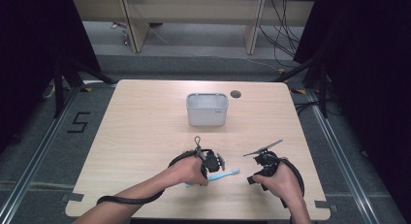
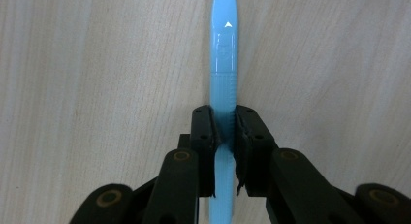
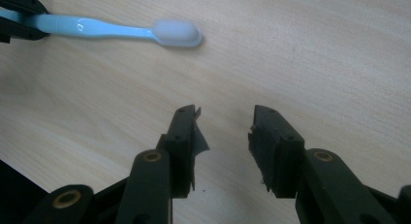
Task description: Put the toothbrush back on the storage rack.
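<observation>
Left gripper view shows your left gripper [image 2: 224, 129] clamped on the toothbrush [image 2: 224, 64] mid-handle, low centre of the surface [image 1: 145, 136]. It's light, stiff and slick, so grip the handle's flat middle. Your right gripper [image 3: 225, 122] stands apart, empty.

Toothbrush [image 2: 223, 64] head cut off — top edge, left gripper view.

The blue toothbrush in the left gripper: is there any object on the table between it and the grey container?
Nothing visible stands in the way. The left gripper is shut on the blue toothbrush, and the wooden table shows bare between the toothbrush and the grey container. The right gripper stands off to the side, open.
</observation>
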`<state>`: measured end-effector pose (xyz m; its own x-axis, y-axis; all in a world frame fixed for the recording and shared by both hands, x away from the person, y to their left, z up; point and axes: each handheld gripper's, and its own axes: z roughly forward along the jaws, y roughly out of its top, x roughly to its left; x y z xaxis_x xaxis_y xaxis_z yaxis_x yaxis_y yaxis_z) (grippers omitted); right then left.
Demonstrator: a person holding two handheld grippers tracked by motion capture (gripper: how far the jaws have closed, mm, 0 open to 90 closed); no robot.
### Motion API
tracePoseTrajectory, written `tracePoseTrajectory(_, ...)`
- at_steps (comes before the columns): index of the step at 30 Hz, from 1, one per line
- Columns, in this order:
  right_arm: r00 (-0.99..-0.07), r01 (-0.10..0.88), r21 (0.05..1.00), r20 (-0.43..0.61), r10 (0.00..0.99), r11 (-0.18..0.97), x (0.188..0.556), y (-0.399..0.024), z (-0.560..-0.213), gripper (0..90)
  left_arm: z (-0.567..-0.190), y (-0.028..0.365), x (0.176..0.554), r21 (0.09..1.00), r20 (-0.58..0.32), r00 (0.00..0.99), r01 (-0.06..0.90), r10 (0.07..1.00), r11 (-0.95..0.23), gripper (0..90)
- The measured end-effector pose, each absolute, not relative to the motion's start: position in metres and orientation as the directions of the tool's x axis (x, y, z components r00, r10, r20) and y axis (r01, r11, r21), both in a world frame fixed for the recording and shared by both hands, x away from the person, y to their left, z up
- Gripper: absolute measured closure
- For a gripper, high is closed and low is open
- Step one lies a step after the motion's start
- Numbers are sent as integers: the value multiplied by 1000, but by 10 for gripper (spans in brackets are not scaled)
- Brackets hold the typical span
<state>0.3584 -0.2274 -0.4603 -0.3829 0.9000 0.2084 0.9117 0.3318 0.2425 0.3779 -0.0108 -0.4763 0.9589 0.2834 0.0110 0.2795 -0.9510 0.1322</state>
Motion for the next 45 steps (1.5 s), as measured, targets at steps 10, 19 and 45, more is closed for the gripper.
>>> tracePoseTrajectory(10, -343, 917, 290, 228, 911, 273, 357, -229, -459, 615, -469, -2, 377, 194, 15, 956, 284, 293, -939, 787)
tracePoseTrajectory(19, -399, 868, 411, 245, 884, 278, 356, -235, -459, 585, -460, 12, 377, 286, 26, 945, 305, 326, -908, 787)
tracePoseTrajectory(45, -576, 594, 803, 377, 726, 54, 341, -201, -474, 544, -455, 62, 373, 630, -6, 873, 382, 487, -676, 786)
